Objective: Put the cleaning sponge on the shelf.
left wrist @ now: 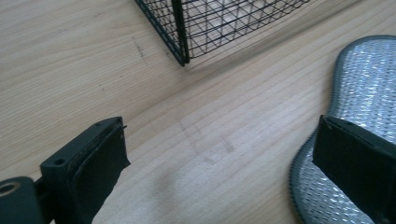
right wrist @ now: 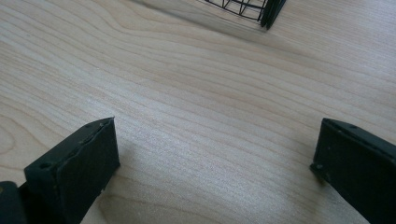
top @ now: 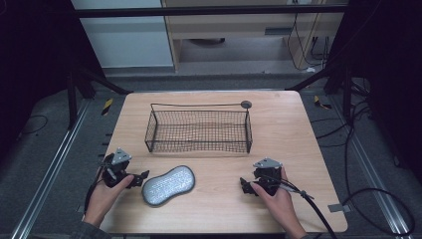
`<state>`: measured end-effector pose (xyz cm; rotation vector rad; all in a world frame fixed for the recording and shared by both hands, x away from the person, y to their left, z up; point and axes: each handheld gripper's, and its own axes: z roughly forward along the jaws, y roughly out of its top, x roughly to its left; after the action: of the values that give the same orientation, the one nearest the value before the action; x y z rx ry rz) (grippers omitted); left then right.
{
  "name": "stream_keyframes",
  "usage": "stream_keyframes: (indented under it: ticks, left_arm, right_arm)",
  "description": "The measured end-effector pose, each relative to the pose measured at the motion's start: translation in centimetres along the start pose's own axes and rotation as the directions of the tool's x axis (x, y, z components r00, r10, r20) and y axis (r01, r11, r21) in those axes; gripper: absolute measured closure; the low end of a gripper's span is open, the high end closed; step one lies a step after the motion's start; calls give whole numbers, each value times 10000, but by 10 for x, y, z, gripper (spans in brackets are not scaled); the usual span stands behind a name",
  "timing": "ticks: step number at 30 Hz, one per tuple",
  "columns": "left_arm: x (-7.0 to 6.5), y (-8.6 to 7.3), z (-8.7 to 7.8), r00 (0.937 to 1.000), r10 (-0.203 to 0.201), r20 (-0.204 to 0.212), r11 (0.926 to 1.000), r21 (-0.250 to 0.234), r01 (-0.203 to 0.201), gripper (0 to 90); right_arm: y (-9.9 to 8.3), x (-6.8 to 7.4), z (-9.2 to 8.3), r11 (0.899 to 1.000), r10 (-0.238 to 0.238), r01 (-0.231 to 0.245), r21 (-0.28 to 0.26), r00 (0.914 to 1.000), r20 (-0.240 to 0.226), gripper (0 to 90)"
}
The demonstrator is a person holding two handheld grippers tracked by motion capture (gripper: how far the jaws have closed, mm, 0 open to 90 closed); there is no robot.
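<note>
A grey peanut-shaped scrub pad [top: 168, 185] with a silvery mesh face lies flat on the wooden table [top: 288, 134], front of centre. Behind it stands a black wire basket [top: 199, 130] with nothing in it. My left gripper [top: 140, 178] rests on the table just left of the pad, held by a hand, jaws wide apart. In the left gripper view the pad [left wrist: 364, 93] lies under and beyond the right jaw, and the basket's corner [left wrist: 182, 51] is ahead. My right gripper [top: 245, 185] sits at the front right, open over bare wood [right wrist: 210, 121].
A small grey disc [top: 246, 104] lies on the table by the basket's far right corner. Cables [top: 318, 209] trail from the right gripper over the table's front right edge. Dark frame struts and floor cables surround the table.
</note>
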<state>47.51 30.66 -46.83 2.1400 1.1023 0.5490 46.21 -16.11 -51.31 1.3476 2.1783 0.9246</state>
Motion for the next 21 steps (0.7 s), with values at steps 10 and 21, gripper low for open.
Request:
stream_keyframes:
  ticks: [10,21]
  left_arm:
    - [-18,13,6,9977,558,395,9956,736,-586,29]
    - [-34,22,9,9823,1718,753,9679,1727,-1825,33]
  right_arm:
    - [-1,0,-1,10000,-72,72,5,9999,-80,4]
    - [-1,-1,-1,9999,-102,102,38,9999,-120,4]
